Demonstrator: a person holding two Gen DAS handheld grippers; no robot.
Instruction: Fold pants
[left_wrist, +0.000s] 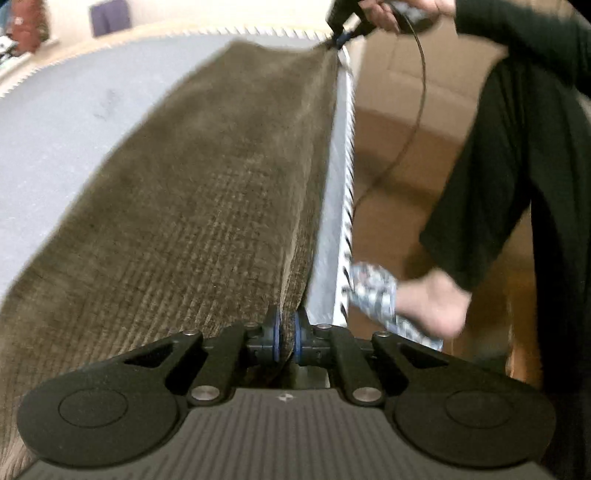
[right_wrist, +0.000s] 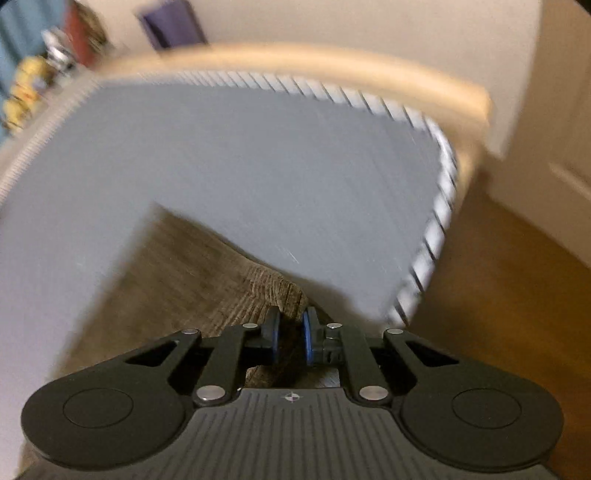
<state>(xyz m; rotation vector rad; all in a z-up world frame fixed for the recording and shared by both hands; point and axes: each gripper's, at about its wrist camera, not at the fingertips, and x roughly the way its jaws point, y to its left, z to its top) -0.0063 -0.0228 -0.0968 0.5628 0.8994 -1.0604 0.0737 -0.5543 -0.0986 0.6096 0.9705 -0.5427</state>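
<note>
Both grippers clamped | left gripper (left_wrist: 287, 332) fingers pinch pants (left_wrist: 207, 177) edge | right gripper (right_wrist: 291, 338) likewise

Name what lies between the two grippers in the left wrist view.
The brown pants lie along the grey mattress's edge, spanning from the left gripper, shut on one end, to the right gripper, pinching the far end.

My left wrist camera sits just behind my fingers (left_wrist: 276, 330), tilted steeply down, close over the brown pants (left_wrist: 207, 192) and looking along the bed (left_wrist: 55, 140) edge. My right wrist camera does likewise, facing the bed's far corner. Both views share bed and pants.
</note>
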